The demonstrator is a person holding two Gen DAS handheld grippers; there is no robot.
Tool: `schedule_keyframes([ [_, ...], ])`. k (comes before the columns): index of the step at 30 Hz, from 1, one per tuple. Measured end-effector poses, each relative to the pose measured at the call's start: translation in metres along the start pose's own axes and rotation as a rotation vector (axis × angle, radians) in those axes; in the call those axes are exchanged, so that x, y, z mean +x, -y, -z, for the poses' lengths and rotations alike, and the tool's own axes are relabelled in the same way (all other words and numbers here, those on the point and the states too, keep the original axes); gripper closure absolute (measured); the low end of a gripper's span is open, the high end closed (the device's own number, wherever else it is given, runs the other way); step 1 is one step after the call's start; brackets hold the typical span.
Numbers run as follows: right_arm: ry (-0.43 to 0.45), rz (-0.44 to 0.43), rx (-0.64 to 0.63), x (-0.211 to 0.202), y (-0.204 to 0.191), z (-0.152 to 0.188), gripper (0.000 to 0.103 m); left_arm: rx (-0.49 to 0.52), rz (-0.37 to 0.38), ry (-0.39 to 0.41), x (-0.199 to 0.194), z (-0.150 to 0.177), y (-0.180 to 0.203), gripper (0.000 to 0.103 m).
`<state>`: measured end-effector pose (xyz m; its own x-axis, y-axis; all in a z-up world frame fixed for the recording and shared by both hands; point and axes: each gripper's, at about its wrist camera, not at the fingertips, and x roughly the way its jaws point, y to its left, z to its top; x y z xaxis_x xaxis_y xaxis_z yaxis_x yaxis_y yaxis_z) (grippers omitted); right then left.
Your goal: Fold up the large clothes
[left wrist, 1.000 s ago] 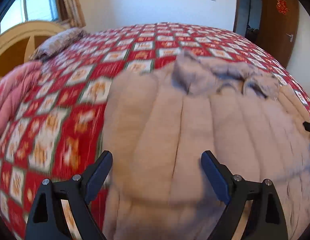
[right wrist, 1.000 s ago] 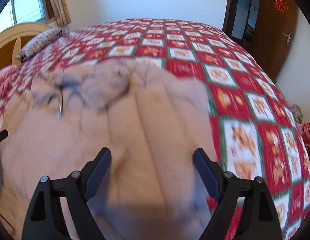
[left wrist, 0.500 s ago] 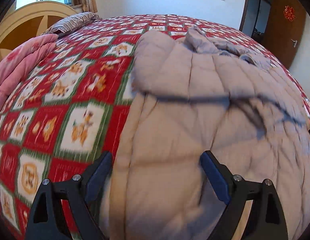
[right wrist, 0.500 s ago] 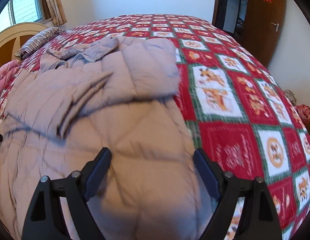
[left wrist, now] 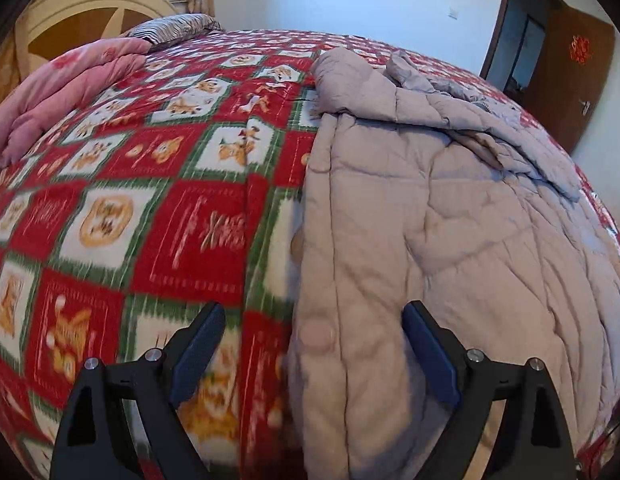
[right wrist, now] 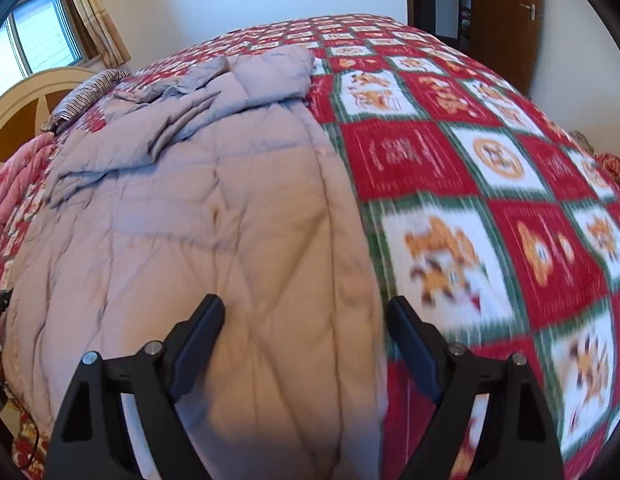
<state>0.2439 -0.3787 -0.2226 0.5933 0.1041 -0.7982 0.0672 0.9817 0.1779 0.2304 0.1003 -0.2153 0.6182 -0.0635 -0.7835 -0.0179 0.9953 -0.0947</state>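
A large grey-beige quilted down coat (left wrist: 438, 216) lies spread on the bed, its sleeves and hood folded over the far end. It also shows in the right wrist view (right wrist: 214, 216). My left gripper (left wrist: 312, 344) is open and empty, hovering over the coat's near left edge. My right gripper (right wrist: 304, 336) is open and empty over the coat's near right edge. Neither touches the cloth.
The bed carries a red, green and white patterned blanket (left wrist: 150, 208), seen too in the right wrist view (right wrist: 490, 200). A pink quilt (left wrist: 58, 88) and a striped pillow (left wrist: 170, 28) lie by the headboard (left wrist: 90, 12). A brown door (left wrist: 570, 64) stands far right.
Both grippers have pulled back toward the near end of the coat and stayed open. The coat's upper part now lies folded at the far end.
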Motion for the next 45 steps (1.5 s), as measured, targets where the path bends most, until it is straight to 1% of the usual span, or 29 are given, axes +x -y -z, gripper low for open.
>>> schedule_keyframes([
  [3, 0.003, -0.022, 0.025, -0.010, 0.001, 0.013, 0.026, 0.006, 0.030, -0.002, -0.008, 0.013, 0.006, 0.012],
  [6, 0.007, -0.028, 0.036, -0.018, 0.000, 0.029, 0.029, 0.043, 0.047, 0.004, -0.014, 0.023, 0.014, 0.012],
  [9, 0.013, -0.042, 0.051, -0.026, 0.001, 0.045, 0.031, 0.050, 0.066, 0.009, -0.019, 0.032, 0.016, 0.012],
  [11, 0.019, -0.053, 0.062, -0.031, 0.001, 0.055, 0.033, 0.051, 0.078, 0.013, -0.022, 0.036, 0.016, 0.015],
  [13, 0.022, -0.064, 0.069, -0.035, 0.000, 0.063, 0.037, 0.064, 0.081, 0.015, -0.025, 0.040, 0.018, 0.025],
  [14, 0.025, -0.072, 0.073, -0.037, 0.000, 0.067, 0.042, 0.079, 0.083, 0.018, -0.029, 0.042, 0.021, 0.030],
  [15, 0.028, -0.079, 0.075, -0.039, -0.001, 0.069, 0.048, 0.084, 0.086, 0.018, -0.030, 0.043, 0.022, 0.038],
  [16, 0.030, -0.087, 0.075, -0.040, -0.002, 0.072, 0.051, 0.090, 0.083, 0.018, -0.033, 0.044, 0.023, 0.043],
  [17, 0.033, -0.098, 0.078, -0.042, -0.003, 0.074, 0.057, 0.094, 0.082, 0.017, -0.035, 0.045, 0.024, 0.046],
  [18, 0.034, -0.113, 0.086, -0.043, -0.003, 0.076, 0.061, 0.098, 0.086, 0.017, -0.038, 0.047, 0.025, 0.054],
  [19, 0.035, -0.122, 0.091, -0.043, -0.003, 0.078, 0.063, 0.101, 0.098, 0.018, -0.040, 0.049, 0.025, 0.068],
  [20, 0.038, -0.130, 0.093, -0.043, -0.004, 0.079, 0.068, 0.103, 0.119, 0.020, -0.043, 0.050, 0.024, 0.072],
  [21, 0.042, -0.140, 0.095, -0.044, -0.005, 0.081, 0.076, 0.108, 0.120, 0.025, -0.046, 0.051, 0.025, 0.080],
  [22, 0.050, -0.152, 0.098, -0.046, -0.006, 0.082, 0.079, 0.119, 0.121, 0.033, -0.049, 0.052, 0.025, 0.086],
  [23, 0.059, -0.158, 0.099, -0.049, -0.007, 0.083, 0.084, 0.126, 0.122, 0.041, -0.053, 0.052, 0.024, 0.087],
  [25, 0.079, -0.162, 0.094, -0.056, -0.010, 0.085, 0.088, 0.118, 0.141, 0.053, -0.061, 0.051, 0.020, 0.092],
  [28, 0.107, -0.184, 0.100, -0.071, -0.009, 0.087, 0.090, 0.113, 0.193, 0.097, -0.085, 0.048, 0.011, 0.093],
  [31, 0.135, -0.215, 0.110, -0.088, -0.008, 0.087, 0.091, 0.091, 0.262, 0.137, -0.114, 0.042, 0.001, 0.095],
  [33, 0.165, -0.239, 0.110, -0.108, -0.010, 0.088, 0.091, 0.070, 0.310, 0.166, -0.134, 0.035, -0.004, 0.095],
  [35, 0.200, -0.257, 0.101, -0.128, -0.014, 0.086, 0.092, 0.051, 0.370, 0.218, -0.165, 0.023, -0.011, 0.095],
  [38, 0.288, -0.297, 0.087, -0.173, -0.022, 0.077, 0.092, 0.036, 0.431, 0.295, -0.204, 0.005, -0.015, 0.095],
  [40, 0.347, -0.322, 0.078, -0.199, -0.025, 0.068, 0.092, 0.054, 0.437, 0.362, -0.227, -0.008, -0.016, 0.095],
  [41, 0.386, -0.336, 0.070, -0.213, -0.028, 0.060, 0.092, 0.069, 0.431, 0.384, -0.231, -0.015, -0.015, 0.095],
  [42, 0.404, -0.340, 0.063, -0.219, -0.029, 0.054, 0.092, 0.086, 0.430, 0.400, -0.231, -0.024, -0.013, 0.095],
  [44, 0.445, -0.336, 0.037, -0.226, -0.034, 0.029, 0.092, 0.117, 0.390, 0.436, -0.218, -0.045, -0.011, 0.095],
  [45, 0.453, -0.330, 0.026, -0.225, -0.037, 0.021, 0.092, 0.125, 0.358, 0.456, -0.202, -0.060, -0.009, 0.091],
])
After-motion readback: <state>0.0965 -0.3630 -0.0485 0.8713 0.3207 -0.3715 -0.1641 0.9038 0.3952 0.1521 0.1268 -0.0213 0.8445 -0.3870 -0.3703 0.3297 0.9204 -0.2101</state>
